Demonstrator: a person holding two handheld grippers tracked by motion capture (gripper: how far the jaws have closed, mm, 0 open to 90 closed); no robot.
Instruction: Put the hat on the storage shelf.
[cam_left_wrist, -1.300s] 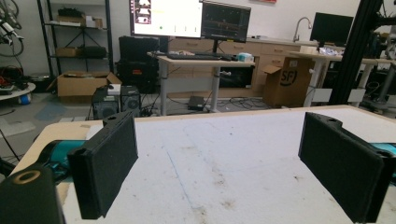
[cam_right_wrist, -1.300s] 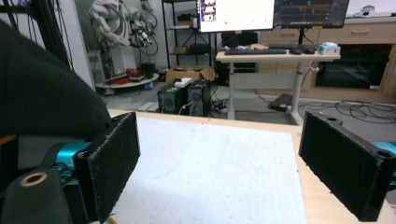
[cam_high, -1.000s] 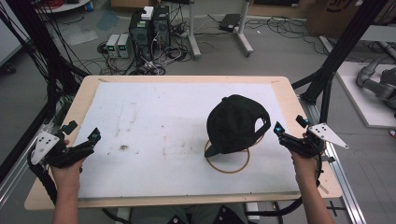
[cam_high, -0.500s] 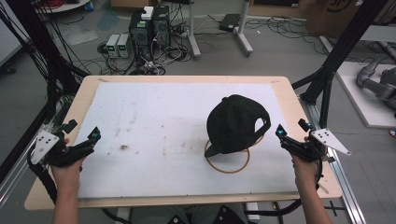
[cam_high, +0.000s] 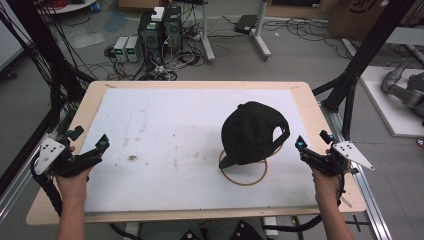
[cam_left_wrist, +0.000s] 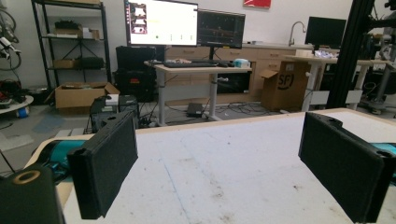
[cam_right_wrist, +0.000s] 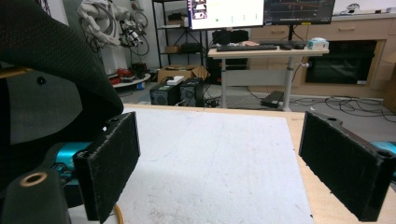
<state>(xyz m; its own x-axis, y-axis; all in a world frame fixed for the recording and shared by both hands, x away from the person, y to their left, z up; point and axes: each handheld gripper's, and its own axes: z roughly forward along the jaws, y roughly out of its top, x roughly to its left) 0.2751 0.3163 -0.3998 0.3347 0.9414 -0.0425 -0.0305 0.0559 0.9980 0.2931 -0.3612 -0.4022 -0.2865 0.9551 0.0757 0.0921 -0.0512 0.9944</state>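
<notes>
— Grippers first: how did we have them?

— Both were spread wide and held nothing. Our left gripper (cam_high: 89, 146) hung over the table's (cam_high: 165, 125) left edge, our hand (cam_high: 70, 172) behind it at the near corner. In the left gripper view its two black jaws stood far apart with bare white tabletop between them.

— And the right gripper?

— Our right gripper (cam_high: 313, 148) sat at the right edge of the table, jaws likewise parted, pointing forward and a little toward the cap (cam_high: 252, 131). In the right gripper view the cap (cam_right_wrist: 51, 79) loomed just beside the left jaw, though we could not tell whether it touched.

— Where was the cap, then?

— On the right half of the white top, crown up, its brim pointing toward our side and down-left. It lay partly over a thin ring (cam_high: 244, 172), covering the ring's far arc; the near arc showed bare on the surface. From above, the cap was near the right gripper but apart from it, and well apart from the left one.
</notes>
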